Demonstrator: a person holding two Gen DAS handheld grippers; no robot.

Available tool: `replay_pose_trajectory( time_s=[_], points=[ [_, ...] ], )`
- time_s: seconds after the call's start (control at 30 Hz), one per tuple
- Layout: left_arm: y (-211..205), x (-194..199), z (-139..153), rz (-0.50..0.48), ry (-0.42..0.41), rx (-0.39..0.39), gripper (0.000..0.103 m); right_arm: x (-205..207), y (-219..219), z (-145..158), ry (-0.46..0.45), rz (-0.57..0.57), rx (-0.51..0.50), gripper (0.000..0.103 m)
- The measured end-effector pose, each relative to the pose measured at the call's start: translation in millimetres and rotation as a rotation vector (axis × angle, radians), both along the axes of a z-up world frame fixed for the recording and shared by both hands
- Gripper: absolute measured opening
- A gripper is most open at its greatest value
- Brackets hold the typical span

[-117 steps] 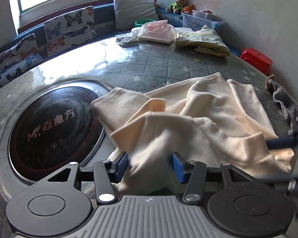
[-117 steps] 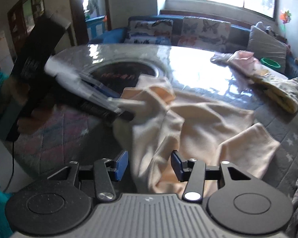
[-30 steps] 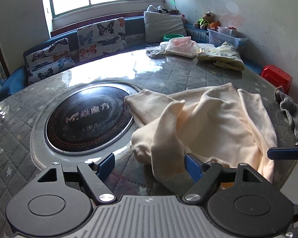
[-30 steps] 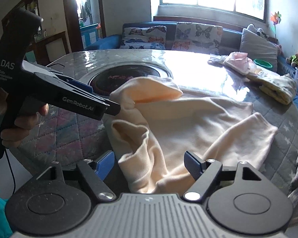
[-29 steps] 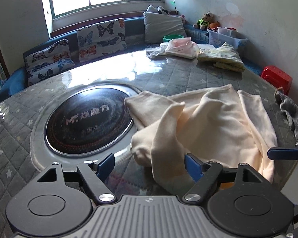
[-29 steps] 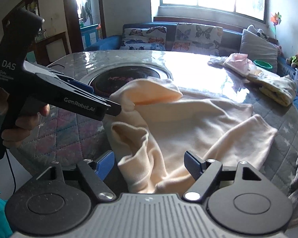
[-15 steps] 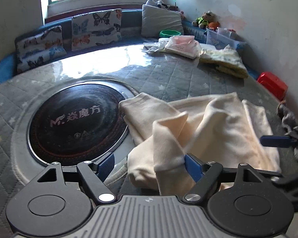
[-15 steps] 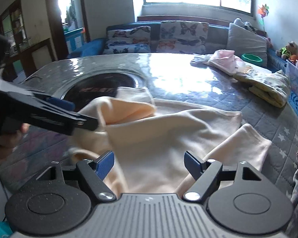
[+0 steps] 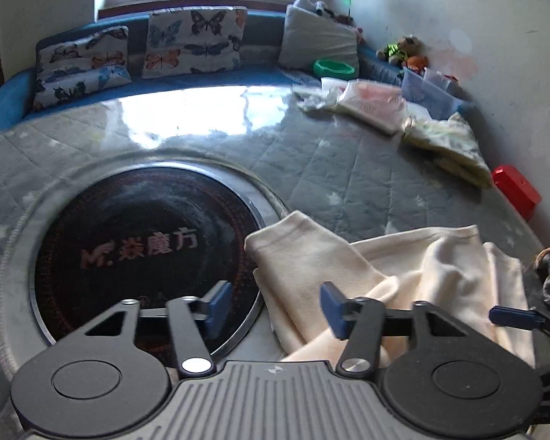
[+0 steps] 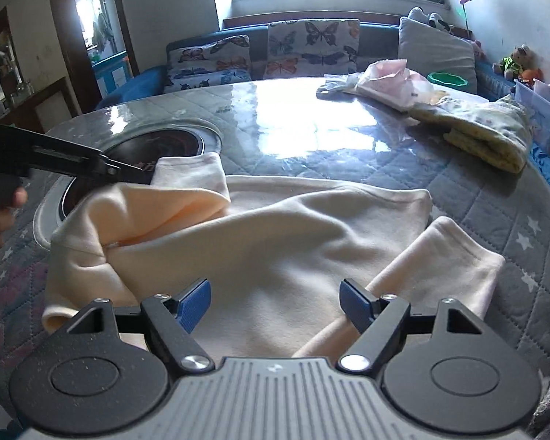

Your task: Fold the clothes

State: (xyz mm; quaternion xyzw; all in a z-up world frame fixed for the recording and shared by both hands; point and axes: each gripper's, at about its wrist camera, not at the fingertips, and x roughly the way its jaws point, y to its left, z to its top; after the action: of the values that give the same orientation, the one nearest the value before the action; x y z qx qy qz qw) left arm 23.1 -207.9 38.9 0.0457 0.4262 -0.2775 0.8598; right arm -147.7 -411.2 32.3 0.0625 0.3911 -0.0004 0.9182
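both the left gripper (image 9: 271, 306) and right gripper (image 10: 275, 302) are wide open holding nothing, so the soft cream fleece top (image 10: 275, 242), lying bunched by the round black glass plate (image 9: 143, 249), could fold up crooked if grabbed where it is lumpy.

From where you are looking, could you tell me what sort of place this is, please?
Most likely a home living or dining room: a round table under a quilted cover with a built-in hotpot cooktop, a window bench with butterfly cushions, and a teddy bear by the wall.

Left gripper (image 9: 273, 304) hangs with jaws spread above the cream garment's (image 10: 275, 242) sleeve end; right gripper (image 10: 275, 302) gapes wide over its near edge.
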Motion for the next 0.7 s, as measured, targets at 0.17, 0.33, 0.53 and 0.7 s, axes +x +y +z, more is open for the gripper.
replay_pose_trajectory(
  time_s=[0.17,0.33,0.53,0.7],
  points=[
    [-7,7,-14,0.002,0.027,0.000,0.050,3,0,-5,0.008,0.013,-0.003,0.079],
    [-11,10,-21,0.001,0.040,-0.001,0.050,7,1,-8,0.011,0.028,-0.013,0.079],
    [-15,9,-21,0.000,0.028,-0.019,0.033,13,5,-8,0.010,0.040,-0.015,0.080],
    [-14,8,-18,0.016,-0.032,-0.016,0.013,15,7,-6,0.015,0.046,-0.024,0.080]
  ],
)
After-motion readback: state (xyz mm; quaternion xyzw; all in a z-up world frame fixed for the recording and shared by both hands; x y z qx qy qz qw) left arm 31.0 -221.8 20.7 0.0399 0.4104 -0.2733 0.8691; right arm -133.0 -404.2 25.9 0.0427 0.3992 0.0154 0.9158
